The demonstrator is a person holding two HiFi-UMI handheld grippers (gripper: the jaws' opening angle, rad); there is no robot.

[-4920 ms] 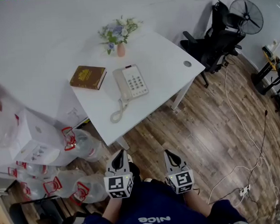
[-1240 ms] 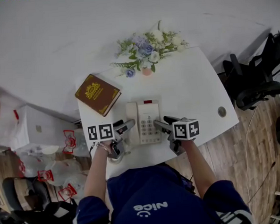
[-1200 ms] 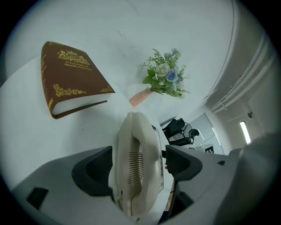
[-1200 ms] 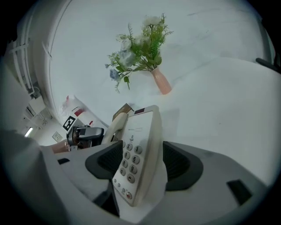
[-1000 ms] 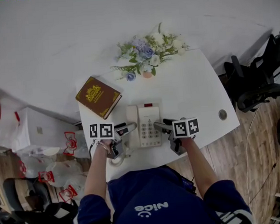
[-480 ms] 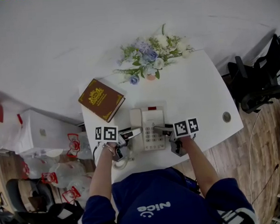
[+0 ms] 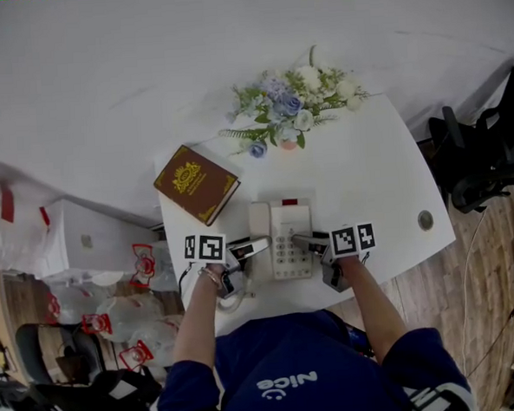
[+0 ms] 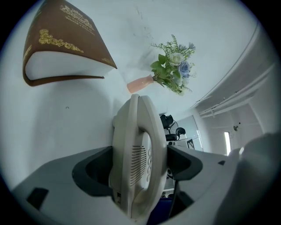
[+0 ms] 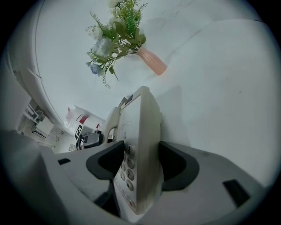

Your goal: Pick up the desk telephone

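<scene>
Status: desk telephone (image 7: 282,239) sits mid-frame on the white desk (image 7: 385,175), long axis up-down in head view, centred between both grippers; left gripper (image 7: 261,243) pinches its handset edge from frame left, right gripper (image 7: 301,237) from frame right has just been closing on its keypad edge.

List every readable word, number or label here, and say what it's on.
"nice", seen upside down, on the person's dark blue shirt.
Gold lettering on the brown book: too small to read.
Keys of the desk telephone: one may read "3"; the rest are blurred.
Red labels at lower left: unreadable.
</scene>
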